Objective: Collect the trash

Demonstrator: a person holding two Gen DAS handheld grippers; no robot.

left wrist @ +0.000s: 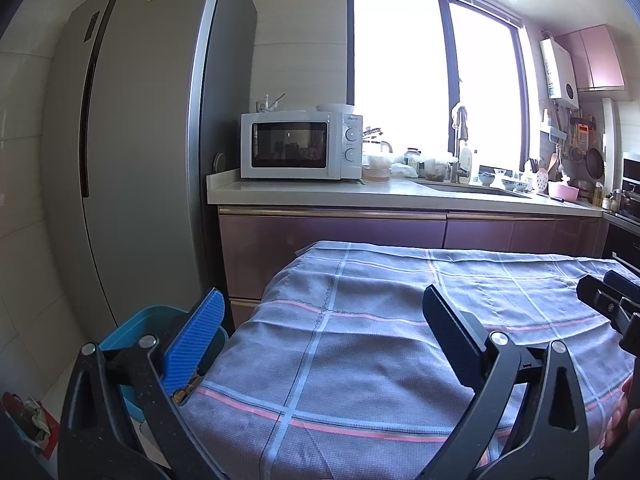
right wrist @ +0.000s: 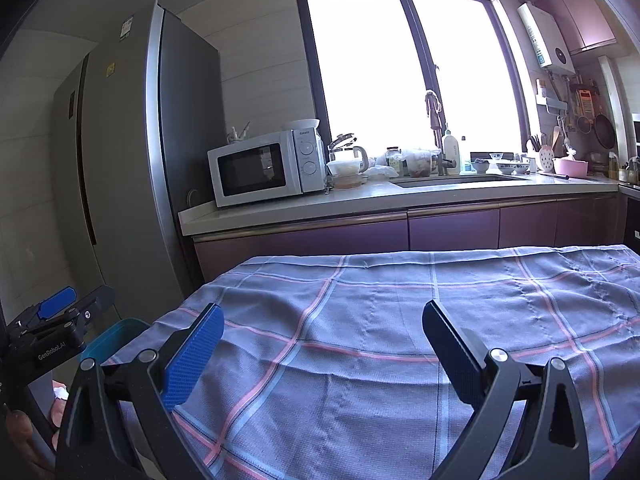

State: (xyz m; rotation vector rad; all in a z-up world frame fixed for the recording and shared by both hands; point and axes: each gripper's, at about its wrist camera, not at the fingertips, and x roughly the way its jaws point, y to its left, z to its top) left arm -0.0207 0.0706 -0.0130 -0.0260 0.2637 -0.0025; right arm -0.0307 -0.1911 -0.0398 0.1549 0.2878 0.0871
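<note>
At the far left, on the floor tiles, lies a crumpled scrap of trash (left wrist: 34, 416) on something red, well apart from the table. Beside the table's left edge stands a teal plastic bin (left wrist: 132, 322), smooth-walled with rounded corners; a small brown crumb-like bit (left wrist: 186, 392) shows at its rim, just under the left gripper's ribbed blue pad. What else the bin holds is hidden.

The left gripper (left wrist: 320, 332) hangs over the table's left edge with its two black fingers spread wide and nothing between them; one finger is over the bin, the other over the cloth. The table is covered by a grey woven tablecloth (left wrist: 360, 344) crossed by pink and pale blue stripes, lightly creased, with no trash visible on it.

The right gripper (right wrist: 324, 338) is over the middle of the cloth, its fingers also spread wide and empty, the blue pads finely textured.

Behind the table run a tall grey fridge (right wrist: 120, 160), a boxy white microwave (right wrist: 264, 166) on the pale stone counter (right wrist: 360, 200), a sunken sink (right wrist: 456, 180) and a bright window (right wrist: 408, 68).
</note>
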